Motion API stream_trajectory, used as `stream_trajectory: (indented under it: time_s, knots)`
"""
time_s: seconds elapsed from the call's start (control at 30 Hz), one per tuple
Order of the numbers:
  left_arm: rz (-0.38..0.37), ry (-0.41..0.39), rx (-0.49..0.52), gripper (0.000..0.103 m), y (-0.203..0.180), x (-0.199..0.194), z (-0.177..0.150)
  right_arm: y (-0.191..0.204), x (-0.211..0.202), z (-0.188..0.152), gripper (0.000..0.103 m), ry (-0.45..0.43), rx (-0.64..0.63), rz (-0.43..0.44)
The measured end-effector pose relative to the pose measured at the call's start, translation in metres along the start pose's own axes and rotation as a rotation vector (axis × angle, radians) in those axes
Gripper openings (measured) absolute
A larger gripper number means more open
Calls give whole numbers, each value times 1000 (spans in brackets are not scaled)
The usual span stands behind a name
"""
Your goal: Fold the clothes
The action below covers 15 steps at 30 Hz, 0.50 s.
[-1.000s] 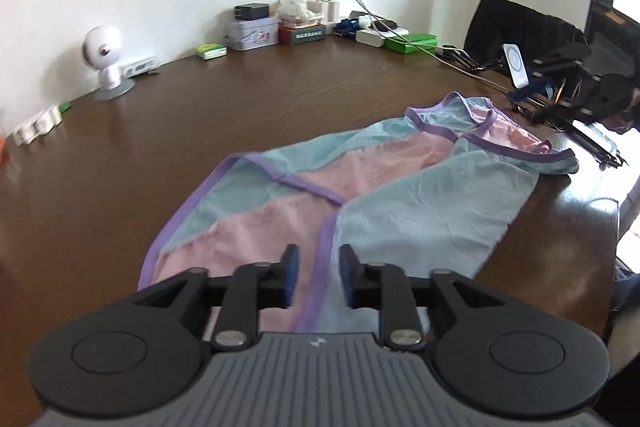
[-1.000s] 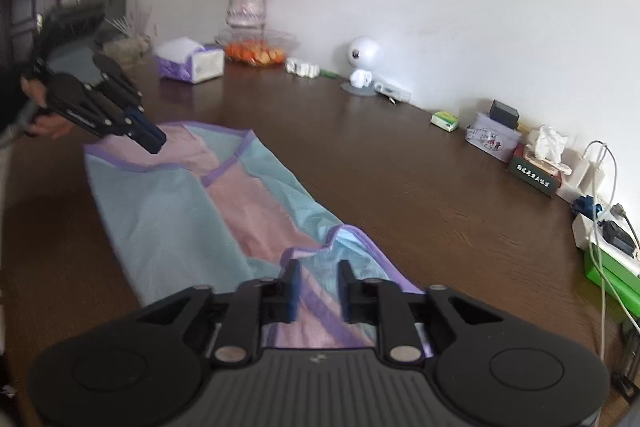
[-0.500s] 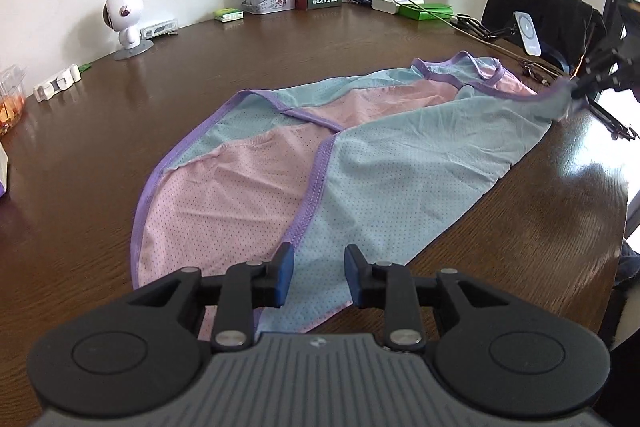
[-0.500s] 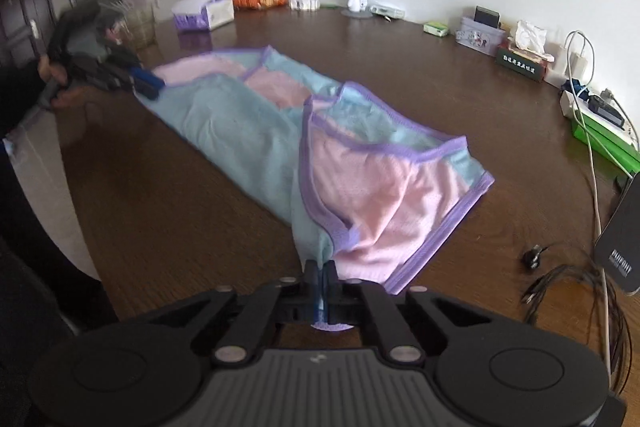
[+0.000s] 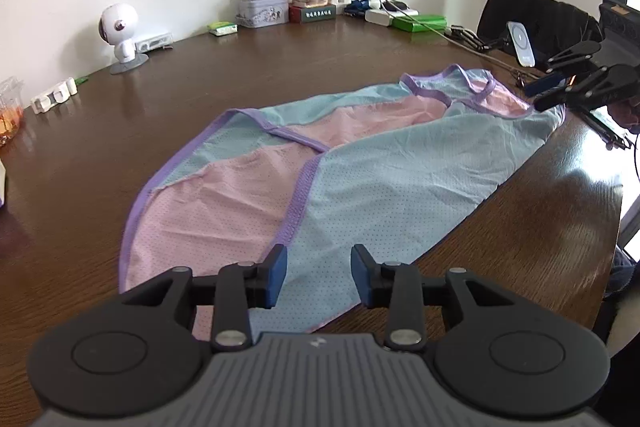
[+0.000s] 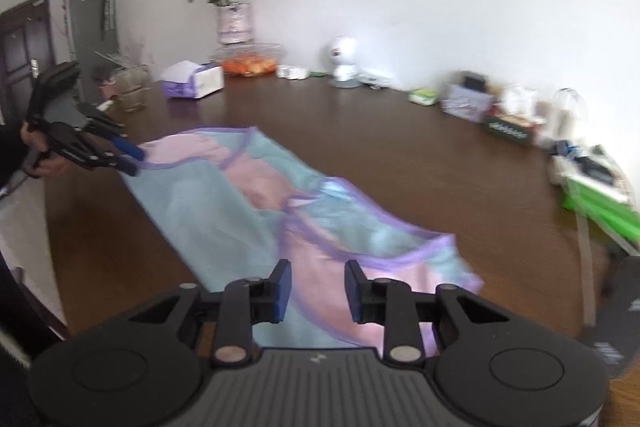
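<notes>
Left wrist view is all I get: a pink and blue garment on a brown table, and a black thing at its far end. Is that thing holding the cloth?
Observer: No. The right wrist view shows the right tool open with nothing in it, and the garment lying below it.
Operator: And who holds the camera I look through?
Observer: A hand grips the left tool at the garment's other end.
Operator: Anything else I miss?
Observer: A vase of pink flowers stands by the wall, with a tissue box near it.
</notes>
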<state>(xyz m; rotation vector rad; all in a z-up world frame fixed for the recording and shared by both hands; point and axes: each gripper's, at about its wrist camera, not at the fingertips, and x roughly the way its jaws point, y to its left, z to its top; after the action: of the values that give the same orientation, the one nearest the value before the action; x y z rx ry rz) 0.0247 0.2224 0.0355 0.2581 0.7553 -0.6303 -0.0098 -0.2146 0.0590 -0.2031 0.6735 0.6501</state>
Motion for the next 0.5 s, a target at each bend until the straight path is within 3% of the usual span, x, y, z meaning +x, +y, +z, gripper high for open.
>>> stream_trajectory:
  time_s: [0.13,0.27,0.5]
  knots:
    - [0,4,-2,35,-2,6,-7,-2,30,-14,26,64,74,-28]
    - [7,-19,-19,35,-3,6,-14,0,30,-28,25,32,69,-32]
    - [-9,-19,-13,34,-6,-1,-21,9,16,-36,28,64,15,-29]
